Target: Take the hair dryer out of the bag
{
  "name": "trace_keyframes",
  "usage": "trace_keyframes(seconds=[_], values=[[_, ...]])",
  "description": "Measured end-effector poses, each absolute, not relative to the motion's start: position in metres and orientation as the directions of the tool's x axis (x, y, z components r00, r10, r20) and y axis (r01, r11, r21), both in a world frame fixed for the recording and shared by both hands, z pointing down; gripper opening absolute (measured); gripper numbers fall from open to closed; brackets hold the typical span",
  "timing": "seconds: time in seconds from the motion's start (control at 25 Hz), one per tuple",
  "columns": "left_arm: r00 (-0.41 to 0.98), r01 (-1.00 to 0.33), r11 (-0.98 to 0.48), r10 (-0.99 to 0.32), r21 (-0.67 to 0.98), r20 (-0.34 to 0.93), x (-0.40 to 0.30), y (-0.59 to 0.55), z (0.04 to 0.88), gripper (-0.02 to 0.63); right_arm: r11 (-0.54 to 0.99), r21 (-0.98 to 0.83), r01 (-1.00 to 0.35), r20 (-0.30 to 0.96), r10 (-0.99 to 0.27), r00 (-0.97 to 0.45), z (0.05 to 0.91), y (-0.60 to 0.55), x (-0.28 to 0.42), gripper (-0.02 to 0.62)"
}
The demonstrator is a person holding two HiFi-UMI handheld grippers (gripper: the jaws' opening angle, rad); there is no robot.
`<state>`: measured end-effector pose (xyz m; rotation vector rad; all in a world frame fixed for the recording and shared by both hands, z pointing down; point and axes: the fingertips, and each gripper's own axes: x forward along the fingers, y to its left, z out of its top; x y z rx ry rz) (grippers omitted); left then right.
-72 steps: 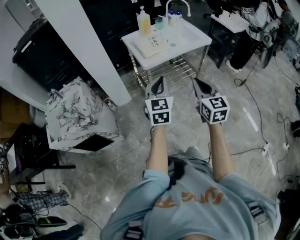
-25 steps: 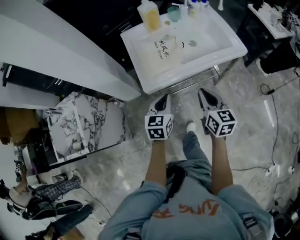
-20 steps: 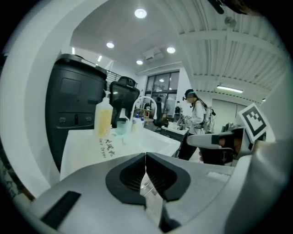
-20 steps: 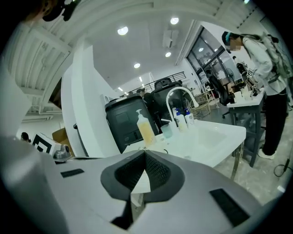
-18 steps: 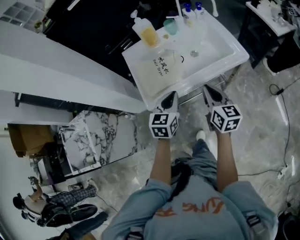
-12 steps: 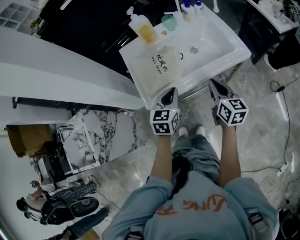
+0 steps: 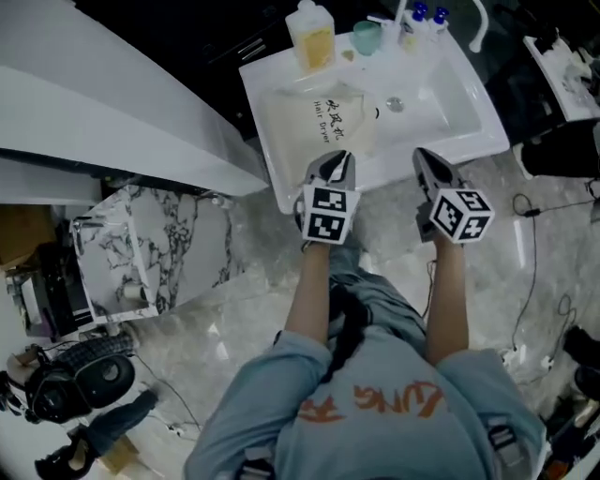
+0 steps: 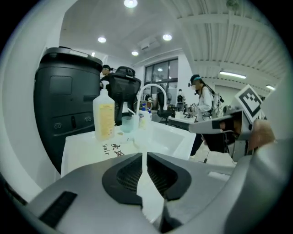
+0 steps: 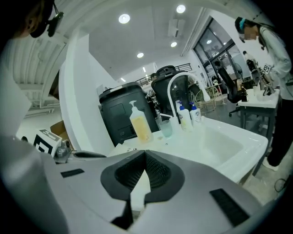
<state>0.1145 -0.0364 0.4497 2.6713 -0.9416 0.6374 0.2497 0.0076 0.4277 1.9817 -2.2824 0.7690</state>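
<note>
Your left gripper (image 7: 338, 161) sits with its tips over the front rim of the white washbasin (image 7: 281, 183), its jaws all but closed, only a hairline slit between them and nothing in it. Your right gripper (image 7: 427, 157) is alongside at 3 o'clock, well apart from the left, its tips also at the front rim; its jaws are pressed together and empty. The cream bag (image 7: 333, 114) printed "Hair Dryer" lies flat on the basin's left ledge, at 12 o'clock from the left gripper and near its tips; the dryer itself cannot be seen. Past the bag, at 12 o'clock along the back edge, stand a pump bottle of yellow liquid (image 7: 312, 37), then a green cup (image 7: 367, 37) at 1 o'clock and two blue-capped bottles (image 7: 427, 17) by the curved tap (image 7: 480, 23). The sunken bowl with its drain (image 7: 395, 104) lies at 12 o'clock from the right gripper, so the ledge drops off at the bag's right side. At 10 o'clock from the left gripper a white slanted panel (image 7: 112, 122) runs close to the basin's left edge. A marble-patterned cabinet (image 7: 159, 244) stands at 8 o'clock on the floor. A cable (image 7: 530, 272) trails over the floor at 4 o'clock from the right gripper.
</note>
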Motion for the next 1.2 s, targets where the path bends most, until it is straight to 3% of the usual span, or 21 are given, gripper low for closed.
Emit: trace_keyframes(seconds=[0.16,0.76,0.88,1.04,1.2], values=[[0.710,-0.557,-0.829,-0.440,0.055,0.550,0.140,-0.057,0.470,0.085,0.063,-0.364,-0.929,0.345,-0.917,-0.198,0.431,-0.028,0.257,-0.003],[0.625,-0.396,-0.918,-0.271,-0.002,0.732,0.190,-0.115,0.532,0.091,-0.009,-0.401,-0.916,0.457,-0.869,-0.192,0.481,-0.095,0.270,-0.003],[0.647,-0.357,-0.934,-0.237,0.013,0.724,0.190,-0.119,0.532,0.086,-0.006,-0.397,-0.918,0.454,-0.870,-0.190,0.480,-0.099,0.272,-0.003],[0.670,-0.343,-0.938,-0.210,0.046,0.712,0.183,-0.120,0.529,0.011,-0.032,-0.390,-0.920,0.468,-0.868,-0.169,0.483,-0.094,0.280,-0.003],[0.683,-0.368,-0.928,-0.230,0.054,0.693,0.161,-0.122,0.513,0.009,-0.020,-0.362,-0.932,0.472,-0.866,-0.165,0.473,-0.097,0.279,-0.003]])
